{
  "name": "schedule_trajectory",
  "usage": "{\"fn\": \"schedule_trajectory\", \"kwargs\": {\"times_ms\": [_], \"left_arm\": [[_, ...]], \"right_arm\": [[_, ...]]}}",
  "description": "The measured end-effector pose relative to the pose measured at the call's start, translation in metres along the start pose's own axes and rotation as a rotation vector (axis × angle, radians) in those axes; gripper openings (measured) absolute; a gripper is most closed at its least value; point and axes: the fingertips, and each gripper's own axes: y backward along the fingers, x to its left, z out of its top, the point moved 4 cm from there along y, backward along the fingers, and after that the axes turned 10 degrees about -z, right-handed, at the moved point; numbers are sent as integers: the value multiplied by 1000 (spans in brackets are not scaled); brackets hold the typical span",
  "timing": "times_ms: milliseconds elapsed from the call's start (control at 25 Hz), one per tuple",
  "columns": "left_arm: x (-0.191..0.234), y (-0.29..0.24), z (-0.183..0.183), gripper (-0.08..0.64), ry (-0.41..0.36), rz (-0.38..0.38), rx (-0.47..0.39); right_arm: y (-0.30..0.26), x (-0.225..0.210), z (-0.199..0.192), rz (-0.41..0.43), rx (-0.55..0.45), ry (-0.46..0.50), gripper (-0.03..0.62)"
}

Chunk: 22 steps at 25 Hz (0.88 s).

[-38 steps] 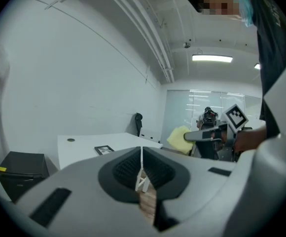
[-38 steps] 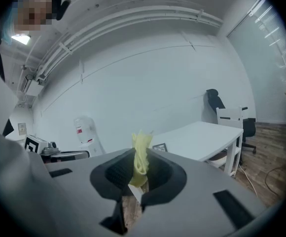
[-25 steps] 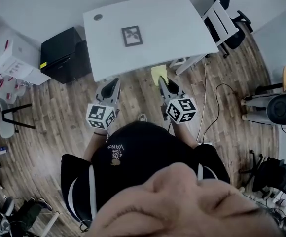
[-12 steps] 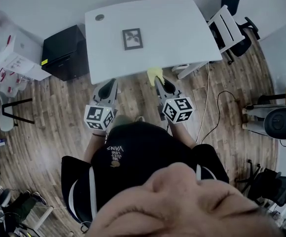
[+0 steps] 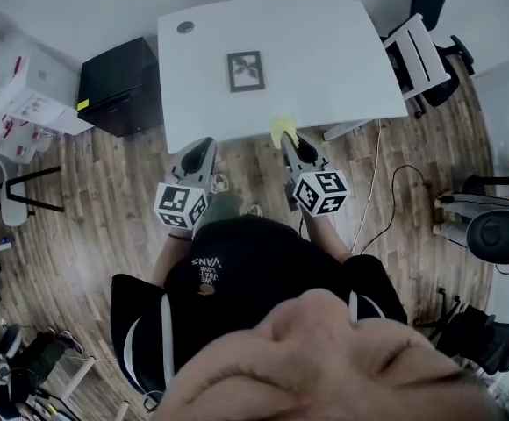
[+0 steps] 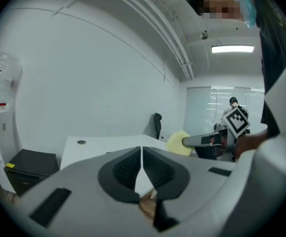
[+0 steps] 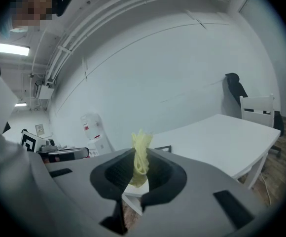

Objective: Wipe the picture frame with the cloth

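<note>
Right gripper view: the right claw (image 7: 141,158) pinches the bunched yellow cloth (image 7: 140,141), presumably readied for wiping. The picture frame (image 5: 246,70) lies ahead on the surface (image 5: 333,51). The left claw (image 6: 141,154) is pressed together, empty.

- The picture frame (image 5: 246,71) is small, dark and almost square, with a leaf picture inside; it lies flat near the middle of the white table (image 5: 325,51)
- The cloth (image 7: 140,157) is pale yellow and bunched, pinched between the jaws of the right gripper (image 5: 291,143), over the table's front edge
</note>
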Motion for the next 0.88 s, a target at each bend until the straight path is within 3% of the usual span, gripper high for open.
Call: {"fn": "schedule_trajectory", "kwargs": {"times_ms": [880], "left_arm": [[126,-69,53,21,-24,-171,-9]], "right_arm": [[-117,23,55,-141,-70,-7,51]]}}
